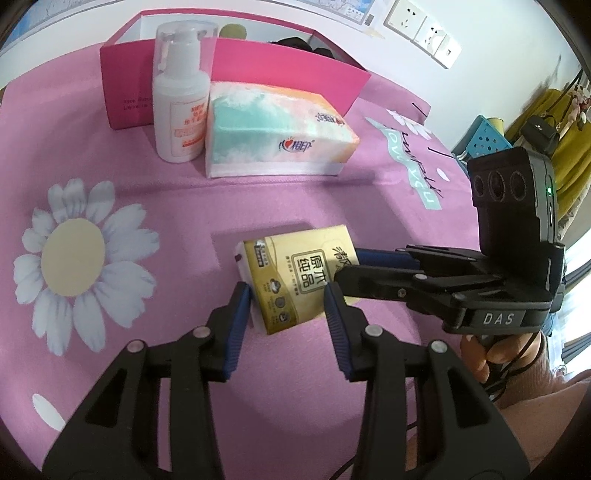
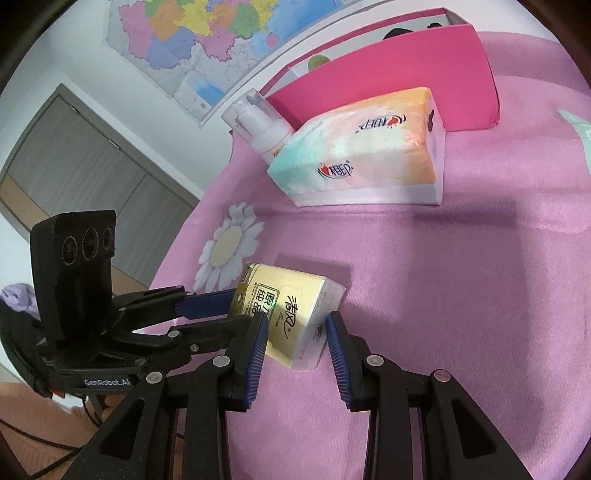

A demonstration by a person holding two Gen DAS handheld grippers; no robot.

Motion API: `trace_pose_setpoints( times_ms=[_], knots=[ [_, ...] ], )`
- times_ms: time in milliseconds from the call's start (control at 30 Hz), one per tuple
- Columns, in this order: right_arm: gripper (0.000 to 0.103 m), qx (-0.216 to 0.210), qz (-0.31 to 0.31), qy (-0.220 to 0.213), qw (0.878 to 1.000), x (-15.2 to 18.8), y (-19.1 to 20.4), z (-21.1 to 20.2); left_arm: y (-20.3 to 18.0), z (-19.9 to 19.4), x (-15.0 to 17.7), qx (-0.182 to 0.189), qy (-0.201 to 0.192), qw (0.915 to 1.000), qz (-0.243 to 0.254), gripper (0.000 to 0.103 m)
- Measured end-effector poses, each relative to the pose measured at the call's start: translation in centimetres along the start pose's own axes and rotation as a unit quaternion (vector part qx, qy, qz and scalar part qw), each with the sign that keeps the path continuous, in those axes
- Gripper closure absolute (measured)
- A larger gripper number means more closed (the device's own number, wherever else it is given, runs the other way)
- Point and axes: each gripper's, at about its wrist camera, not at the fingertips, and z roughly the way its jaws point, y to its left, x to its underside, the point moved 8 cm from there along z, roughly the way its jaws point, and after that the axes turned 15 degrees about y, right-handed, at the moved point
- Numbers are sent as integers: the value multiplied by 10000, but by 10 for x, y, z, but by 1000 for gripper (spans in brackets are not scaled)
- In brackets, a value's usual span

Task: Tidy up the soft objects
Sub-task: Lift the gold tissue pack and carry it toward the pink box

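Observation:
A small yellow tissue pack [image 1: 295, 284] [image 2: 291, 314] hangs a little above the pink daisy-print cover [image 1: 184, 206], with its shadow under it. My left gripper [image 1: 287, 295] [image 2: 240, 308] is shut on the pack, one blue pad pressing on each side. My right gripper [image 1: 349, 267] [image 2: 295, 325] comes in from the right and is shut on the pack's other end. Farther back lies a large pastel tissue pack [image 1: 277, 133] [image 2: 369, 155] with a white pump bottle [image 1: 181, 107] [image 2: 258, 129] beside it. Behind them stands an open pink box [image 1: 288, 62] [image 2: 388, 74].
A blue perforated basket [image 1: 487, 140] and yellow cloth sit off the cover's right edge. A hand [image 1: 491, 354] holds the right gripper's handle. A wall map [image 2: 207, 33] and grey wardrobe doors [image 2: 74, 158] lie beyond the cover's left edge.

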Motion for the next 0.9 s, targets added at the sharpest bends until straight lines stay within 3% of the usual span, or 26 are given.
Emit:
trace_pose_setpoints(
  times_ms=[900],
  knots=[
    [69, 79, -310, -404, 9987, -16, 6, -39, -13, -34, -23, -50, -379, 9988, 293, 60]
  ],
)
